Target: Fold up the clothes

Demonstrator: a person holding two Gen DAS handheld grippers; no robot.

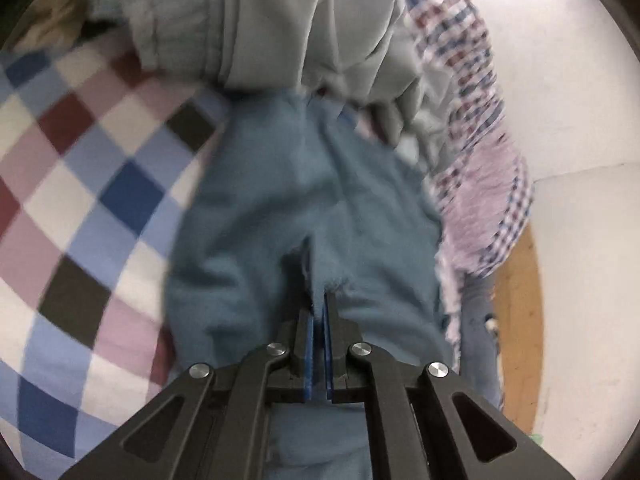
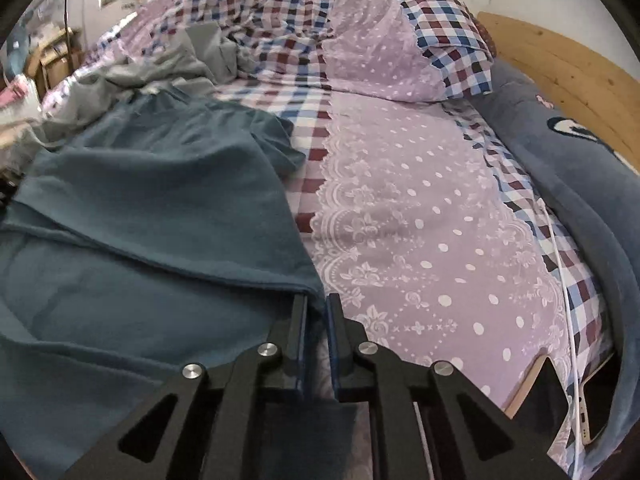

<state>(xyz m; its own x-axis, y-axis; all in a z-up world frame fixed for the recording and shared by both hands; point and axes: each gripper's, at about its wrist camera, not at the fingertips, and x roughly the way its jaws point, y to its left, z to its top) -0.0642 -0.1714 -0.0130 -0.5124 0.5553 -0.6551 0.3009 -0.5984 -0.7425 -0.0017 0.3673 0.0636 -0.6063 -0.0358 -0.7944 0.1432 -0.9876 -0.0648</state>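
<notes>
Both tools pinch the blue garment (image 2: 152, 216) on the bed (image 2: 420, 240), the left tool (image 1: 319, 300) on a fold, the right tool (image 2: 316, 304) on its near corner, apparently to carry that edge over for a fold.

Blue cloth in the left gripper

The left gripper (image 1: 319, 300) pinches the blue cloth (image 1: 280, 208), with grey clothes (image 1: 272, 28) behind, on the checked bed (image 1: 80, 152).

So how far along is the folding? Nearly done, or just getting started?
Just starting. Nothing looks folded yet: the blue top lies rumpled on the bed. In hand: the left gripper and right gripper each have their jaws pinched on its edge. Left: the actual folds, and the gray garment heaped behind.
</notes>
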